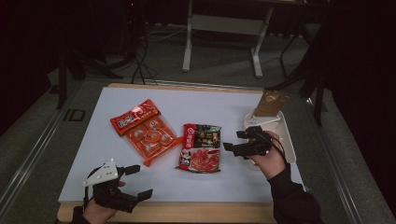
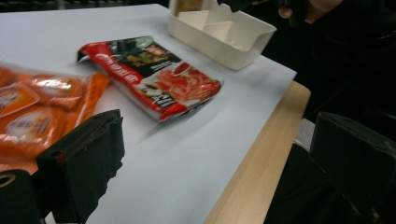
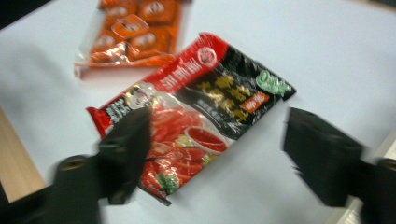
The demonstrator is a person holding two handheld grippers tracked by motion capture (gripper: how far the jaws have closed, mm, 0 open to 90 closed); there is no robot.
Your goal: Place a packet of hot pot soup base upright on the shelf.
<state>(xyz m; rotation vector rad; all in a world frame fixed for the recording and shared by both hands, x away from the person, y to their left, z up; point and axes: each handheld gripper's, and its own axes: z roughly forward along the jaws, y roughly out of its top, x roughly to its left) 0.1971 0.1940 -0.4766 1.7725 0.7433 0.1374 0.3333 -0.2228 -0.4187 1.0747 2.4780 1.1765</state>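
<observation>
A red and black sauce packet [image 1: 201, 148] [image 2: 154, 77] [image 3: 196, 107] lies flat at the middle of the white board. An orange multi-pack of snacks [image 1: 144, 128] [image 2: 37, 112] [image 3: 135, 28] lies to its left. My right gripper [image 1: 235, 140] [image 3: 224, 154] hovers just right of the sauce packet, jaws wide open with nothing between them. My left gripper [image 1: 137, 182] [image 2: 219, 154] is near the front left edge, open and empty, aimed across the table at the packets.
A white divided tray [image 1: 288, 140] [image 2: 224, 32] sits at the right edge, a brown packet [image 1: 270, 103] standing in its far end. The board's wooden front edge [image 1: 187, 212] runs along the near side. A desk frame [image 1: 222, 28] stands beyond the table.
</observation>
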